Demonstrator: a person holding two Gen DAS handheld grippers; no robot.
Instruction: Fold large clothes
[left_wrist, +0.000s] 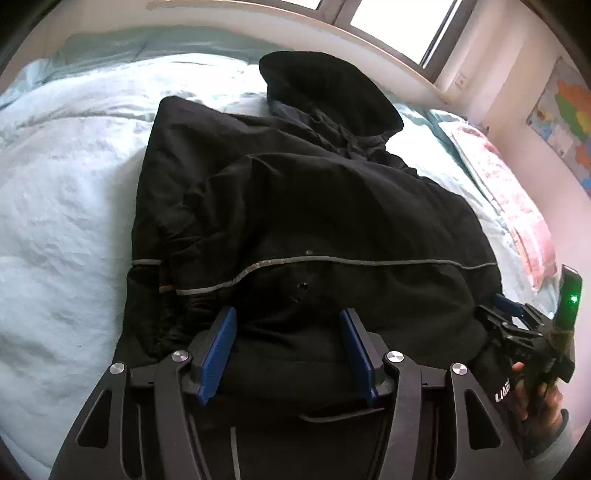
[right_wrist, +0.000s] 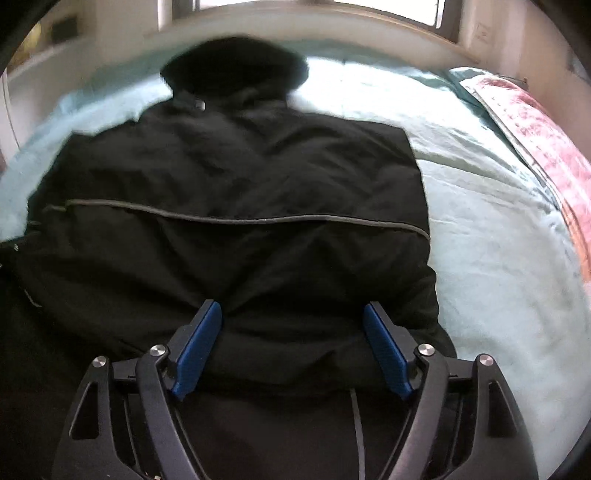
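Both tongs (left_wrist: 288, 325) (right_wrist: 293, 319) agape over black jacket (left_wrist: 314, 206) on bed (left_wrist: 66, 221).

jacket (left_wrist: 314, 206): black, hooded, grey piping across it
pose: laid flat, sleeves folded in
spot: spread on the pale blue bed

We see a black jacket (left_wrist: 314, 206) with a thin grey piping stripe (left_wrist: 369, 263) running across it, and its hood (left_wrist: 325, 88) is the same black. It lies on a bed (left_wrist: 66, 221) covered in pale blue, almost white where the light falls. At the far side lies a cloth (left_wrist: 509, 206) patterned in pink and white. A map (left_wrist: 565, 122) on the pinkish wall shows patches of green, yellow, orange and blue. Our left tongs (left_wrist: 288, 350) and right tongs (right_wrist: 293, 347) are black with blue pads (left_wrist: 218, 354) and silver bolts.
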